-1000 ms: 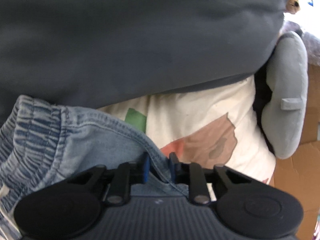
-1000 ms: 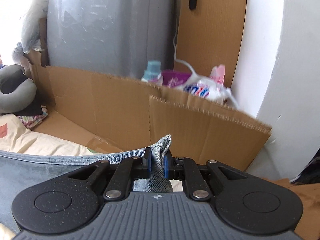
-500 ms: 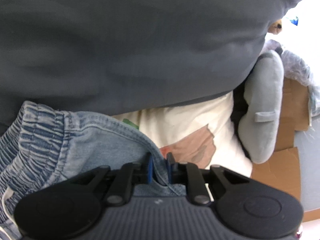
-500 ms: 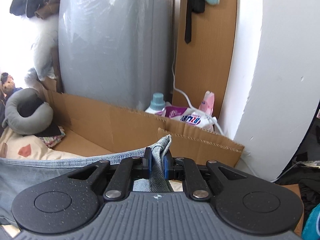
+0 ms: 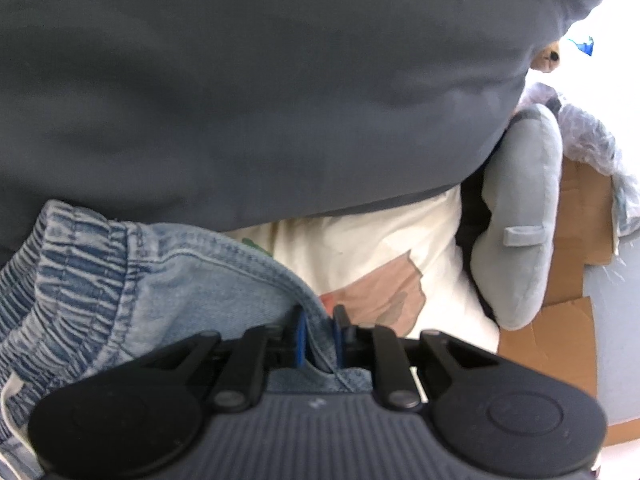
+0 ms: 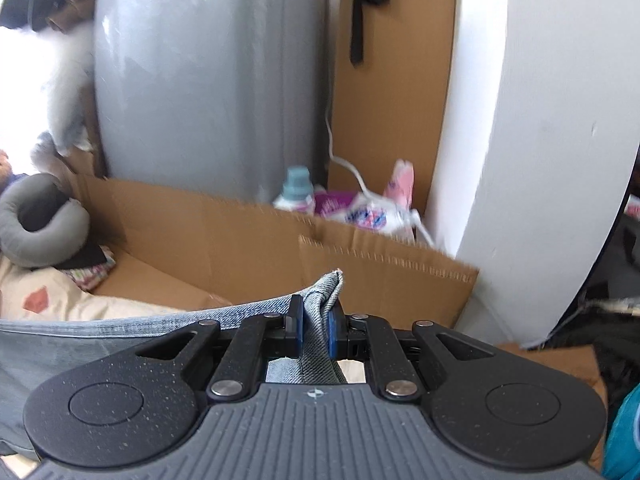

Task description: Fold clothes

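While the left gripper (image 5: 319, 322) stays clamped on the stitched edge of the light-blue denim garment (image 5: 168, 280), the grey U-shaped neck pillow (image 5: 520, 216) sits further left than a second ago. Across in the right view, the right gripper (image 6: 316, 326) keeps pinching a denim fold, and the brown cardboard wall (image 6: 224, 240) has dropped lower.

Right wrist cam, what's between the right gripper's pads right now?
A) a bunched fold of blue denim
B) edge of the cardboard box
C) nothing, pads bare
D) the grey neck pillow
A: the right gripper has its blue pads pressed on a bunched fold of denim garment, which pokes up above them; the cardboard box and neck pillow sit well beyond.
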The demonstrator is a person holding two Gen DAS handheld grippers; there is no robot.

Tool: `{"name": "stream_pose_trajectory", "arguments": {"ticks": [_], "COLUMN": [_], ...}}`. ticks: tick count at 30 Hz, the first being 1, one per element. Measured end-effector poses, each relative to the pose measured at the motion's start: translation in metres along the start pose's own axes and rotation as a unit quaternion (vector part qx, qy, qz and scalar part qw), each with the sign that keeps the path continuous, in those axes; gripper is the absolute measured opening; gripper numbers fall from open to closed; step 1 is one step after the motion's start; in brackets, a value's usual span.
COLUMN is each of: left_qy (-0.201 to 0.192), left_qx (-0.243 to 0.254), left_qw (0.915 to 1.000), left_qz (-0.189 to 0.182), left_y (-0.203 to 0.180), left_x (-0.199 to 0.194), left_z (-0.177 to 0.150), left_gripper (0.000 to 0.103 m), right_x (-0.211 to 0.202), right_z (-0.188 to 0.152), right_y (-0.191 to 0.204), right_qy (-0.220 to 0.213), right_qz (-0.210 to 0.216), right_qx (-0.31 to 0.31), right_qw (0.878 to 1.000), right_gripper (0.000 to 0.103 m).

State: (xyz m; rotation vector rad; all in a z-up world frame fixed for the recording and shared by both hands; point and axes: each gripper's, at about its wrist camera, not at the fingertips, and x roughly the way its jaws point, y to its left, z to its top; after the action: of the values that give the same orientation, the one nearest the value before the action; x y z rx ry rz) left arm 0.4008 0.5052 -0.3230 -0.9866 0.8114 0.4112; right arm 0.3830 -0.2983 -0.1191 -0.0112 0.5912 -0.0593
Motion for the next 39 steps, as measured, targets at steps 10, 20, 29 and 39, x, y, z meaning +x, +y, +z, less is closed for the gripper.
{"name": "stream_pose_trajectory", "arguments": {"ticks": [10,20,29,39], "left_qy": [-0.006,-0.034,-0.052,-0.036], "left_qx": [0.011,0.004,-0.003,0.000], "left_qw": [0.9997,0.9989,0.9986,0.9990], "left_qz": [0.022,0.032,0.013,0.024], "left_y": [-0.010,-0.015,-0.021,-0.030], "left_x": [0.027,0.037,0.029,0.053], "left_z": [-0.003,-0.004,0.001,0.004], "left_gripper": [0.014,0.014,0.013,0.014], "right_x": [0.110,0.203,0.226,0.258], "right_z": [-0.032,-0.038,-0.021,-0.015], "right_y": [0.002,0.017,0.024,0.023], "right_qy": [0.058,0.087,0.076,0.104], "right_qz": [-0.027,-0.050,-0.062,-0.089], "right_qx": [-0.028,-0.039,-0.032,-0.029], "right_qw": [0.998,0.994,0.995,0.990], "right_gripper": [0.010,0.009,0.009,0.008]}}
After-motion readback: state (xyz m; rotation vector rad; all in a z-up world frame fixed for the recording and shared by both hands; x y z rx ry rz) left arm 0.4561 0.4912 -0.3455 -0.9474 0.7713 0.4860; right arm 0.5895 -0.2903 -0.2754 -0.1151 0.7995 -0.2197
